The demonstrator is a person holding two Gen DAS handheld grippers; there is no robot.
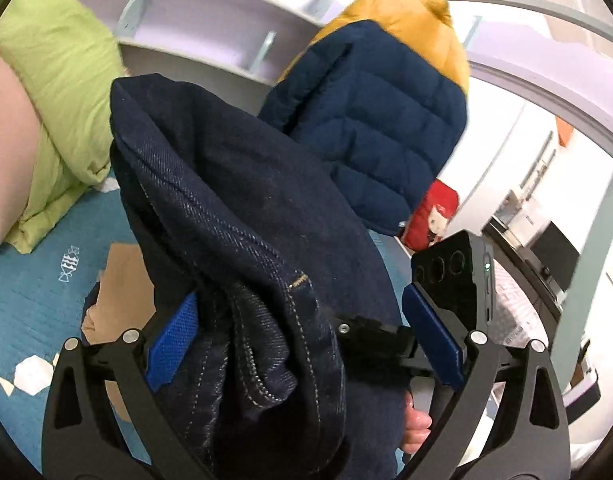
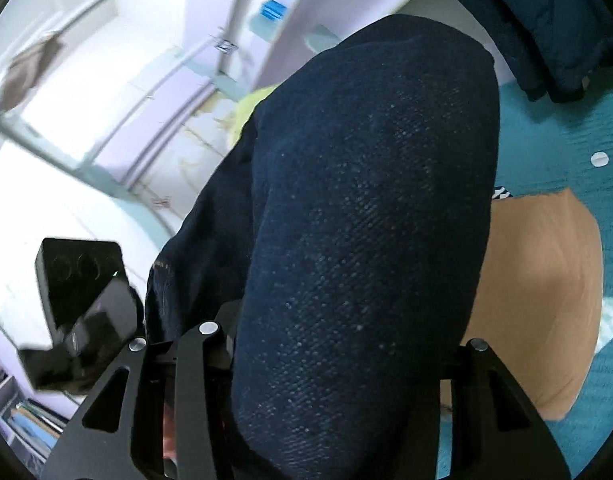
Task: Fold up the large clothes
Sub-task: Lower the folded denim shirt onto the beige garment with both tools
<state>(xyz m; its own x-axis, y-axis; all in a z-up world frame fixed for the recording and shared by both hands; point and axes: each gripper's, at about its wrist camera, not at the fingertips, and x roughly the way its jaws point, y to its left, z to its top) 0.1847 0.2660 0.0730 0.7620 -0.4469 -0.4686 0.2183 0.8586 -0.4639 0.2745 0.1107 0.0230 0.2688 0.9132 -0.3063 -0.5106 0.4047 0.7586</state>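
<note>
You are lifting one pair of dark denim jeans (image 1: 234,216), bunched and draped over both tools, well above the teal bedsheet (image 1: 46,288). In the left wrist view the denim is sitting between the two blue pads (image 1: 174,344) of your left gripper (image 1: 302,340); those jaws are standing wide apart, the far pad is bare, and the cloth is hanging against the near one rather than being pinched. In the right wrist view the jeans (image 2: 366,220) are covering your right gripper (image 2: 338,360) so fully that both fingers are hidden; you cannot tell whether they are pressing the fabric.

One navy-and-mustard puffer jacket (image 1: 378,120) is hanging behind the jeans. One tan garment (image 2: 538,300) is lying flat on the sheet below. At the head of the bed, one green pillow (image 1: 62,92) is leaning beside one pink pillow (image 1: 6,152). One red cushion (image 1: 434,216) is peeking out under the jacket.
</note>
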